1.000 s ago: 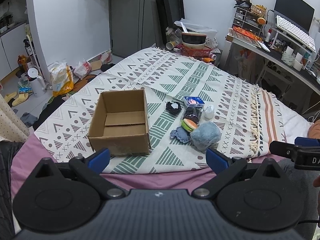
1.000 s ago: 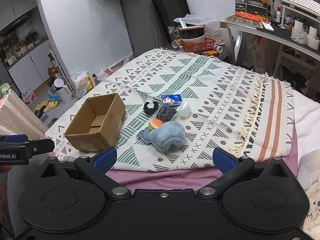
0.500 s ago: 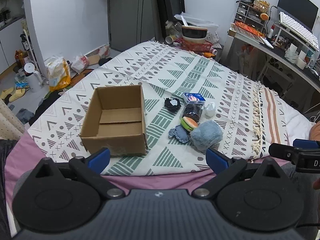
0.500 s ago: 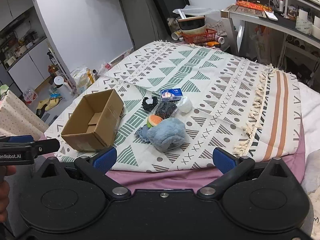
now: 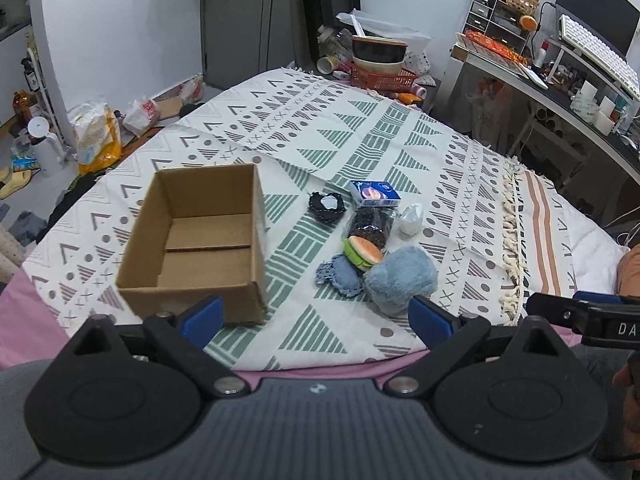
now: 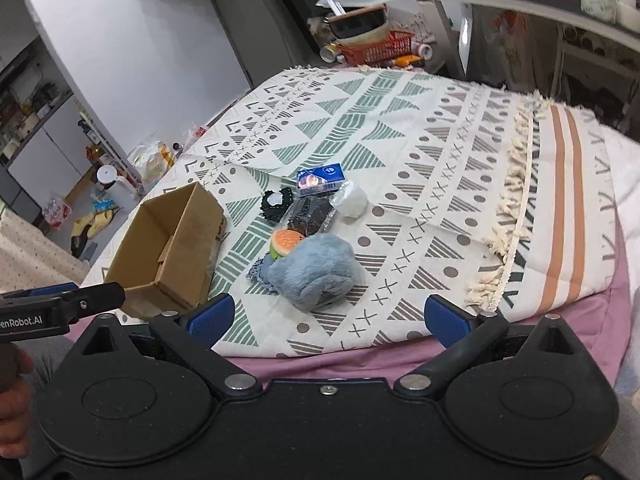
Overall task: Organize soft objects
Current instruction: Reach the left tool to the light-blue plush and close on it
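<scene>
An empty open cardboard box (image 5: 200,244) (image 6: 168,252) stands on the patterned blanket (image 5: 360,140). To its right lies a cluster: a fluffy blue plush (image 5: 400,280) (image 6: 316,276), a burger toy (image 5: 362,252) (image 6: 285,242), a blue knitted piece (image 5: 340,276), a dark bagged item (image 5: 370,222), a black pouch (image 5: 326,206), a white soft lump (image 5: 410,218) and a blue packet (image 5: 374,194). My left gripper (image 5: 316,316) is open and empty, near the bed's front edge. My right gripper (image 6: 326,314) is open and empty, just short of the plush.
A desk with keyboard and clutter (image 5: 560,64) runs along the right. A red basket with bowls (image 5: 380,72) stands beyond the bed. Bags and bottles (image 5: 92,136) litter the floor at left. The right gripper's side shows in the left view (image 5: 580,316).
Both grippers have moved forward and closer to the bed; the box and the cluster of objects appear larger and nearer. Both stay open. Nothing on the blanket has moved.
</scene>
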Demonstrator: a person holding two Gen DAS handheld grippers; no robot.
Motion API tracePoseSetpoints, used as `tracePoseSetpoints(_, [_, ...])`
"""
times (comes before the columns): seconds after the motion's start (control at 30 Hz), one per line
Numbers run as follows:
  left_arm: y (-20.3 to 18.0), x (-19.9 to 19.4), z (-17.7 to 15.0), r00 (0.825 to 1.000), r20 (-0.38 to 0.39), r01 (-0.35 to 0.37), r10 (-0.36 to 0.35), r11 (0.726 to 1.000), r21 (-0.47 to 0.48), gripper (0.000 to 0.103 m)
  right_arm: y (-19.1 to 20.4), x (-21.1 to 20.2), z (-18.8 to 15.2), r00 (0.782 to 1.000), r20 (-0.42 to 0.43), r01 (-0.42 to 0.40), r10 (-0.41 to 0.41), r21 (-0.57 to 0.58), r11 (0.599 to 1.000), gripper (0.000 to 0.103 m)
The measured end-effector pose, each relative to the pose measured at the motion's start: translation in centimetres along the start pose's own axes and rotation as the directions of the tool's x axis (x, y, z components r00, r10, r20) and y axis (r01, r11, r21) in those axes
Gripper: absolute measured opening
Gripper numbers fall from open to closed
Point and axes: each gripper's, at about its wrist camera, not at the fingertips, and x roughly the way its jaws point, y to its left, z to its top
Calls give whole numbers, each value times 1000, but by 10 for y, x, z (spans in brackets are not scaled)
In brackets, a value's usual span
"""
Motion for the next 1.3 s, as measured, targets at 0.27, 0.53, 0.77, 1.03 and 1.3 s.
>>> tracePoseSetpoints(0.27, [-19,32,8,1000,-16,25,-24,1000,13,94,-22,34,4,998,-57,-15,20,90,996,84])
tracePoseSetpoints(0.53, [-47,78,5,995,-79,60,-57,997,47,80,-46,69,3,989,-119,-65,91,203,977,64])
tracePoseSetpoints(0.77, [-66,123,-3,985,-157,75,-65,996,56,73,-66,93,2,982,-155,-67,109,257,964,63])
tracePoseSetpoints(1.03, [-81,172,-8,967,-249,64,-44,995,74,73,-80,122,3,970,-202,-74,136,289,955,63])
tracePoseSetpoints(1.3, [-89,214,-13,948,-317,17,25,992,128,73,-88,153,9,957,-239,-86,165,312,946,60])
